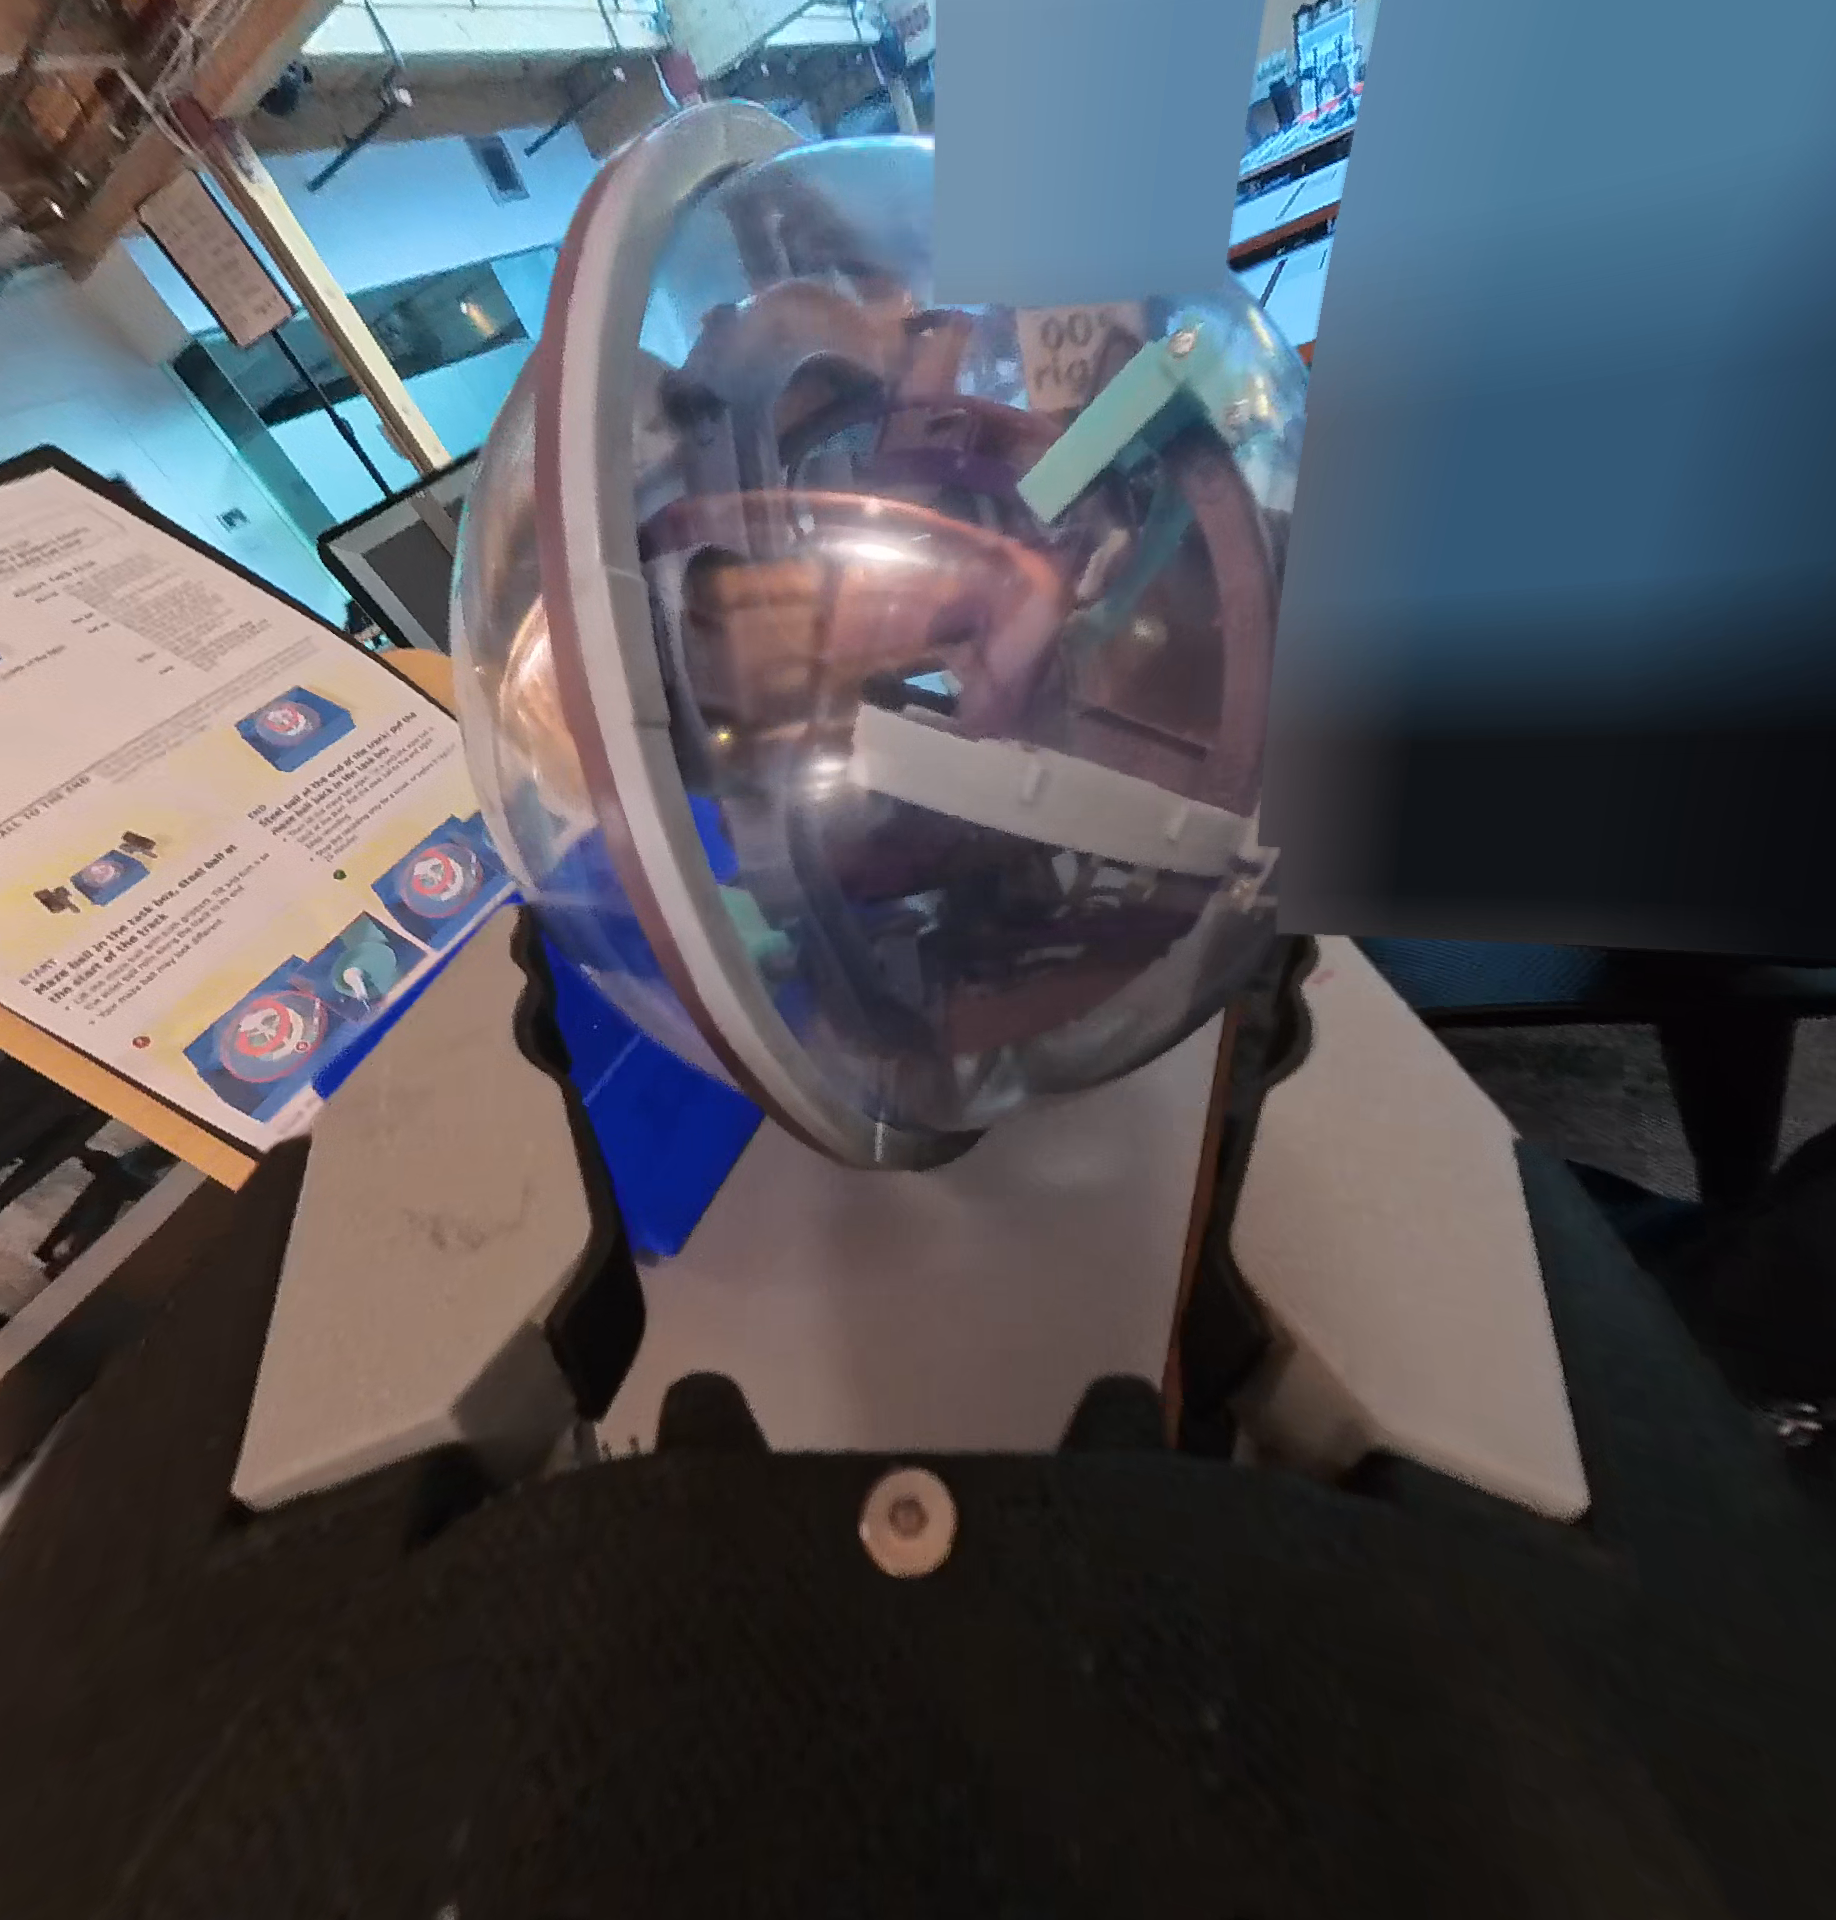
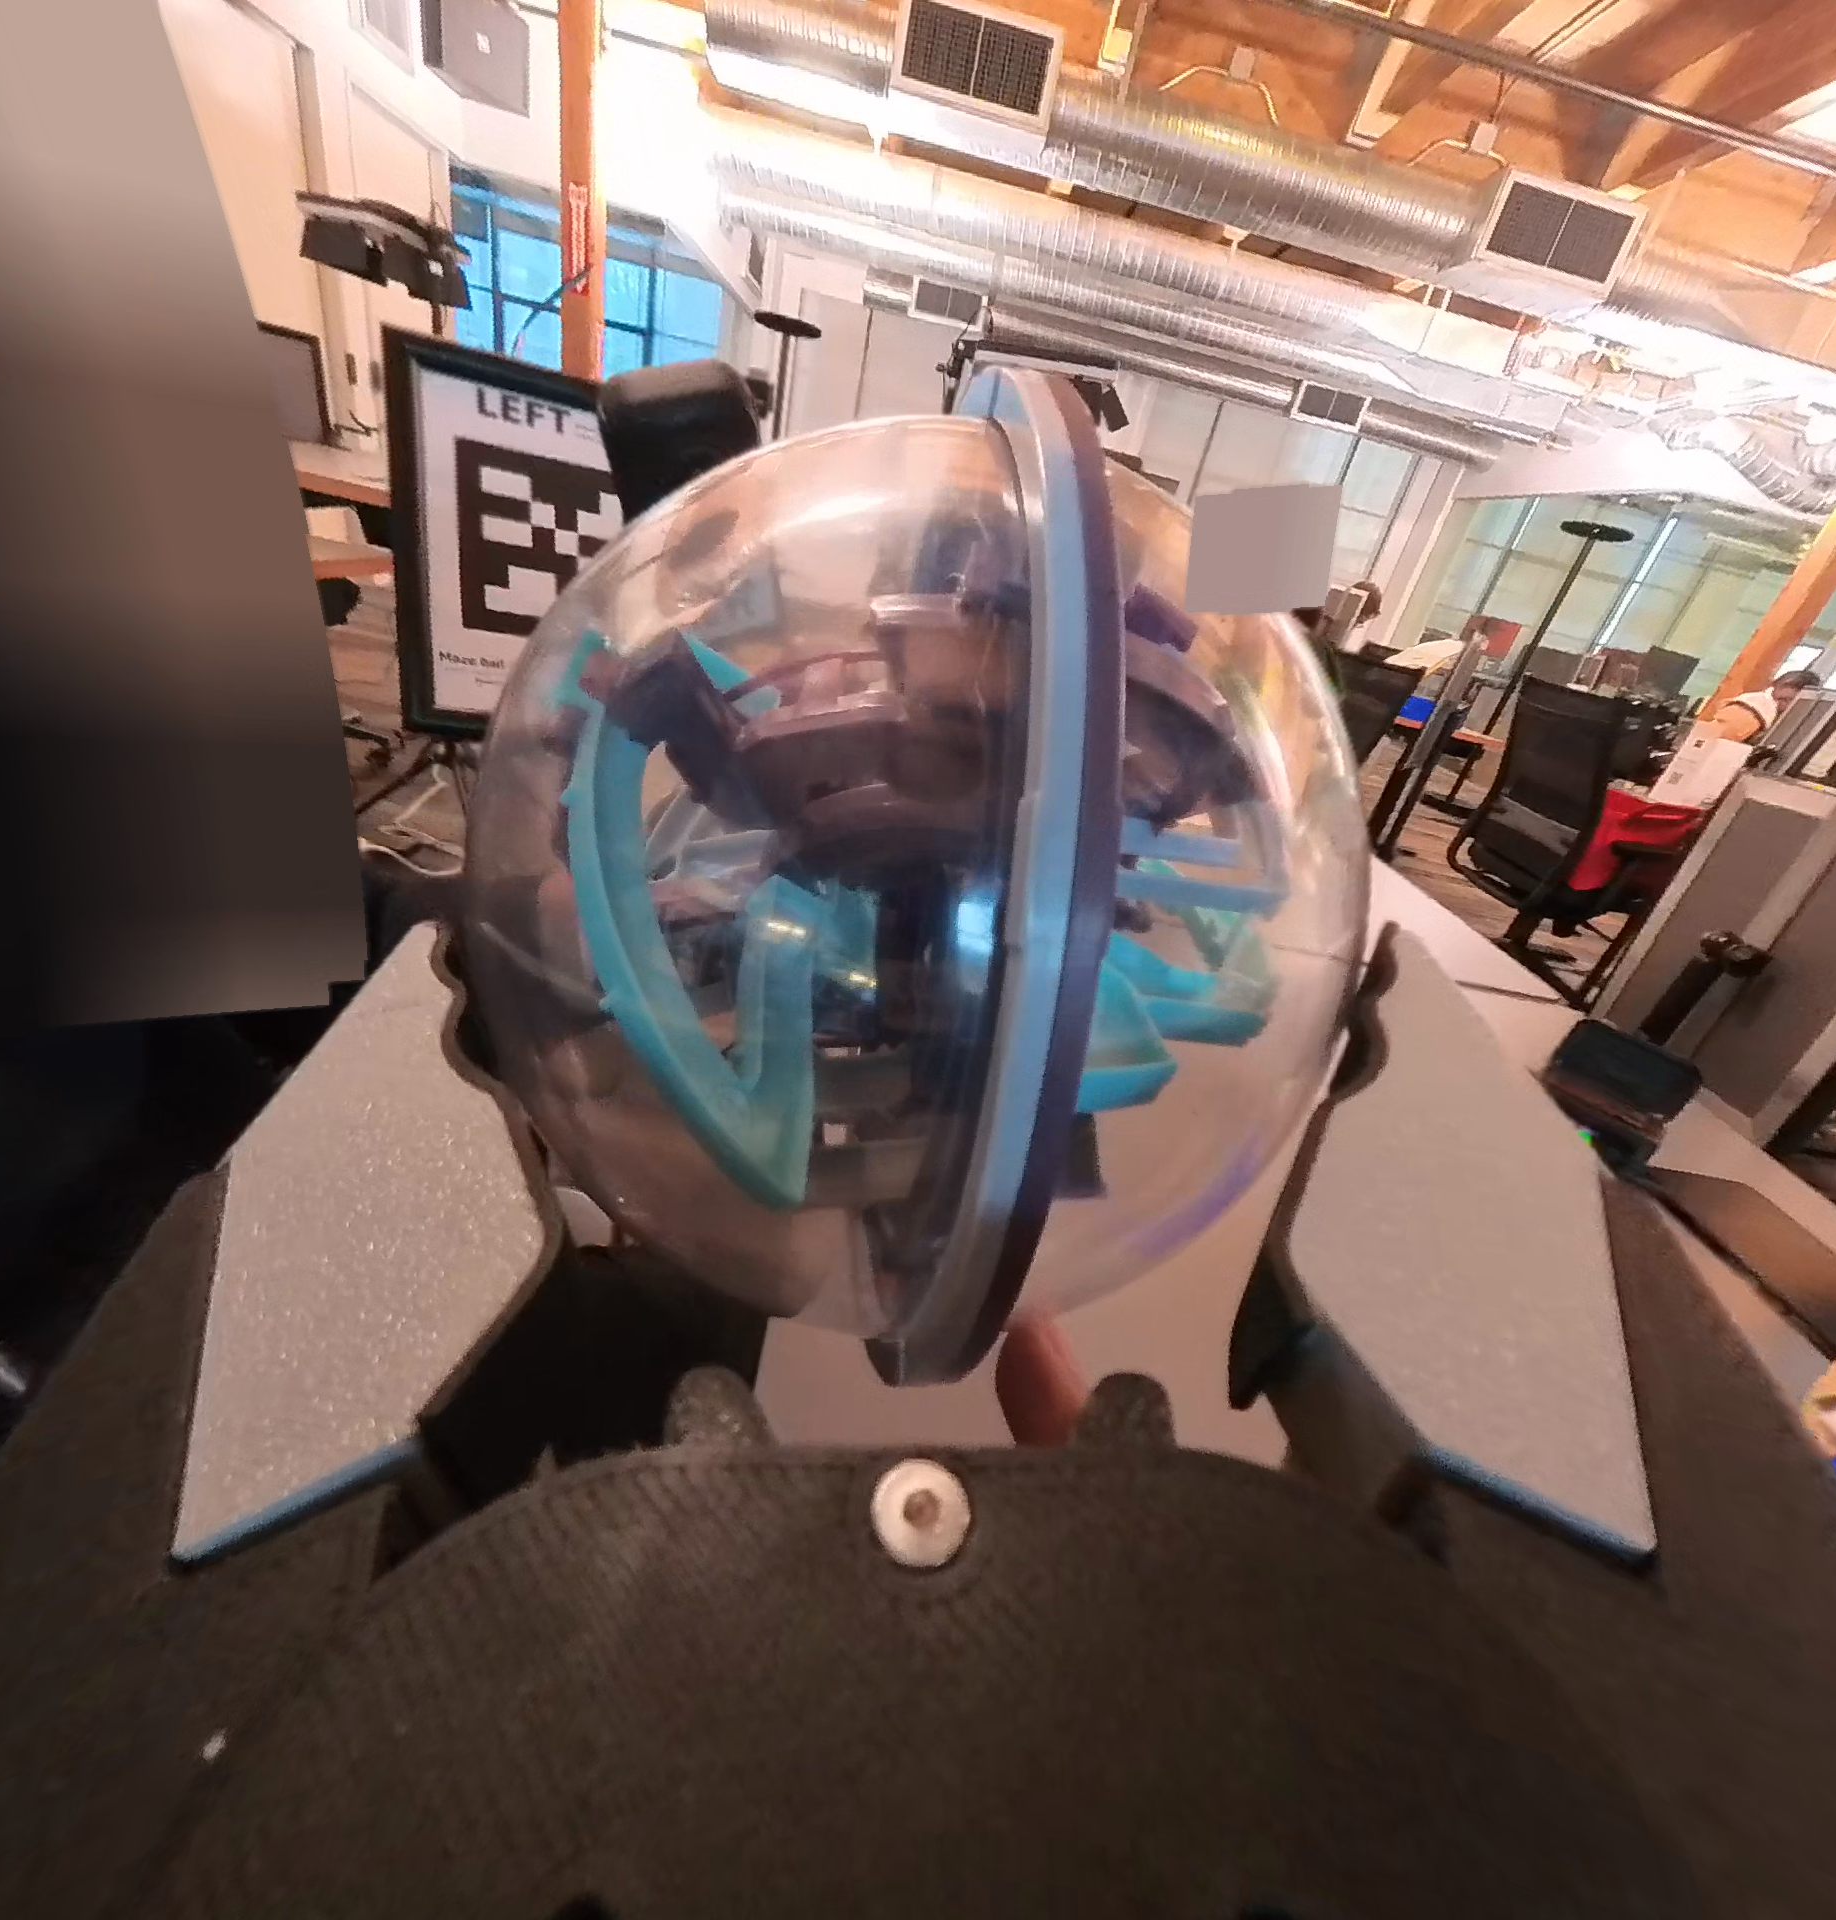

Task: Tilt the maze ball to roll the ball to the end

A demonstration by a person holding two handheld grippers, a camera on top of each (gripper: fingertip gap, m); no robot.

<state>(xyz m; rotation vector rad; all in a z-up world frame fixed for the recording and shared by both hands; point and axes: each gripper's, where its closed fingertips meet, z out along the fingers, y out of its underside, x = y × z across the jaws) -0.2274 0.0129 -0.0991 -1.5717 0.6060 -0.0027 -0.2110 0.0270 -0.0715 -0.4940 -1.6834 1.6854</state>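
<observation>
The maze ball (image 2: 914, 883) is squeezed by the right hand-held gripper (image 2: 909, 997) and left hand-held gripper (image 1: 909, 997), lifted; the little ball cannot be found.

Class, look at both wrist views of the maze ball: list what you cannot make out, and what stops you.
- Small rolling ball: not found inside the maze ball in either view; tracks and glare hide it.
- Track's end: lost among the purple and teal tracks.
- Left view, right part: blurred patch.
- Instruction sheet: cut off by the left edge.
- Blue box: mostly behind the sphere.
</observation>
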